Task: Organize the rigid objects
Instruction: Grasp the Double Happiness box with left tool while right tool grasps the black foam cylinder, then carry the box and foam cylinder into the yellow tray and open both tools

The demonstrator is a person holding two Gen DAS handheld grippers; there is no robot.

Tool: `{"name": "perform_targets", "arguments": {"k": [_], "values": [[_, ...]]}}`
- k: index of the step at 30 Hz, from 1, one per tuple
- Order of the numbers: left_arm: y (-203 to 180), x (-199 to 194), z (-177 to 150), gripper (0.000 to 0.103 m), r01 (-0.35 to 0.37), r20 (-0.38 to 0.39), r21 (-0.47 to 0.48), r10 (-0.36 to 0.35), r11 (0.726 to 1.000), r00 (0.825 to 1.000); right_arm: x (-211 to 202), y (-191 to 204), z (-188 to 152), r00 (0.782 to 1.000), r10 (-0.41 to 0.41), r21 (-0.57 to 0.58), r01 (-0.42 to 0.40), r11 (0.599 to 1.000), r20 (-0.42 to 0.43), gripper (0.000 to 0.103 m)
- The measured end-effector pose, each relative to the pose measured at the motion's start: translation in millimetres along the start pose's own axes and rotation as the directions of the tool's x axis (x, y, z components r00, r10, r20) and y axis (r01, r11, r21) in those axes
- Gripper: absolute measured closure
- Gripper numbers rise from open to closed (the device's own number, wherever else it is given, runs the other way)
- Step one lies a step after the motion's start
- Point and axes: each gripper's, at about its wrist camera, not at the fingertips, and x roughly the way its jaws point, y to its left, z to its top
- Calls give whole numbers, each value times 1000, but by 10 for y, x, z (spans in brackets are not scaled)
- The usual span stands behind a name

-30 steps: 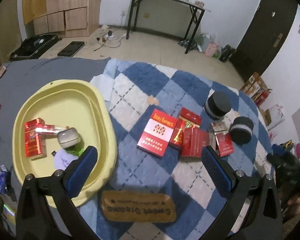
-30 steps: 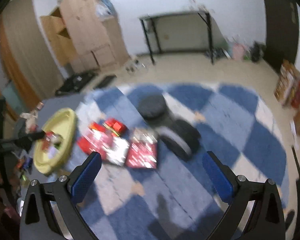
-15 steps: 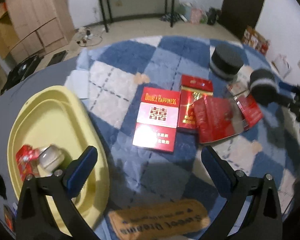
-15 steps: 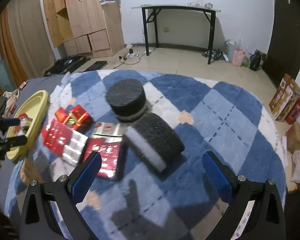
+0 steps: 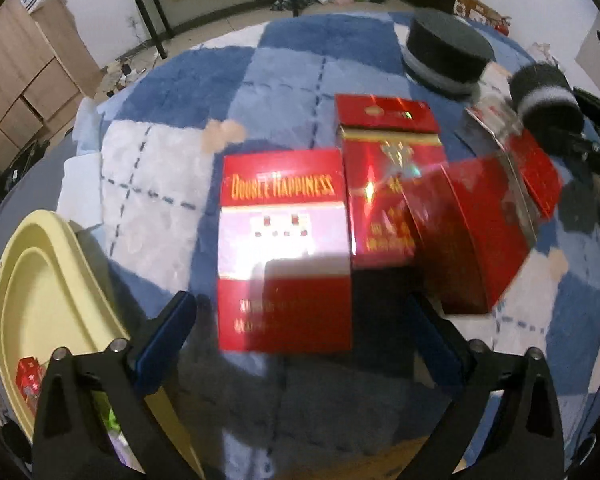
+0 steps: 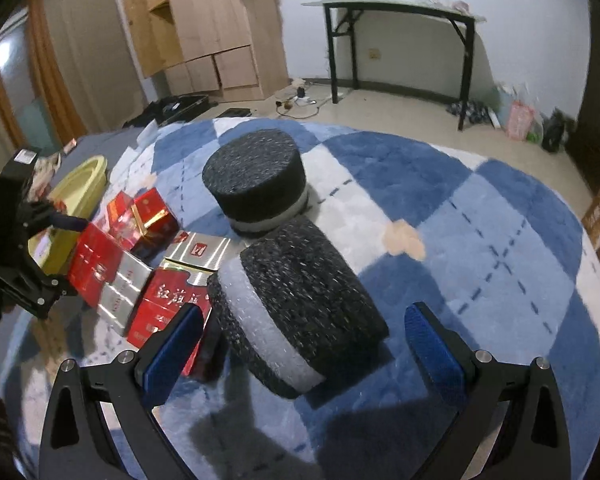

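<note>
Here the Double Happiness carton [image 5: 284,248] lies lengthwise toward the left tool [image 5: 300,340].

Red boxes: several, Double Happiness box [image 5: 284,248] largest, lying flat, clustered touching on the blue checked rug.
Foam cylinders: upright one [image 6: 256,184]; tipped one [image 6: 296,316] beside it.

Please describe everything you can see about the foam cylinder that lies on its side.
The tipped foam cylinder is speckled black foam with one white foam band near its nearer end. It lies on its curved side on the blue checked rug, tilted, close against the upright foam cylinder behind. It lies before the open right gripper, untouched.
</note>
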Motion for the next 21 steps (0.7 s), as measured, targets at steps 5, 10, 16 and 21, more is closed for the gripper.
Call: {"name": "perform_targets", "arguments": {"k": [5, 10, 16, 21], "values": [[57, 4, 15, 46, 15, 16, -79, -14, 997, 1000, 109, 22, 6, 1000, 13, 29, -13, 999, 26, 31], [8, -134, -17, 46, -16, 29, -103, 19, 995, 999, 56, 93, -2, 999, -20, 24, 19, 1000, 38, 34], [187, -788, -104, 46, -55, 122, -161, 75, 985, 990, -407, -39, 27, 991, -81, 153, 64, 986, 106, 34], [416, -1553, -219, 46, -53, 235, -254, 115, 966, 965, -1065, -40, 71, 970, -121, 250, 67, 966, 209, 34]]}}
